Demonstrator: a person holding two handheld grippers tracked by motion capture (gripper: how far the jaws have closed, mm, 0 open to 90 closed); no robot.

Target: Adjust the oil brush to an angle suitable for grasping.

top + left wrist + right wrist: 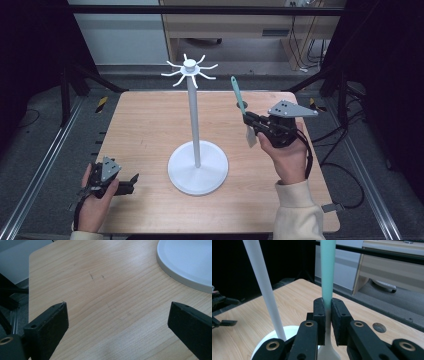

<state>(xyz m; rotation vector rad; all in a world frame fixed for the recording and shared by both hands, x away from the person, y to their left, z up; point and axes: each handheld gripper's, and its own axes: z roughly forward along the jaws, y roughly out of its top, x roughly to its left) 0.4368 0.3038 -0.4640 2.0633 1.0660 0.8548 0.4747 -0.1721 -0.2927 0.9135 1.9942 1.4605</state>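
Spatula [239, 100]: lifted, pinched upright in right gripper [252, 123] jaws, beside the hook stand [196, 125]. Hanging apparently still to do. Left gripper [131, 181]: jaws spread, idle low over the surface [145, 130].

No readable text, label, brand, number or sign appears anywhere on the table, the stand or either gripper.

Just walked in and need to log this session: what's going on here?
A person sits at a wooden table with a gripper in each hand. The right gripper is shut on a teal-handled spatula, held raised beside a white hook stand at the table's centre. The left gripper rests low near the table's front-left, its fingers open and holding nothing.
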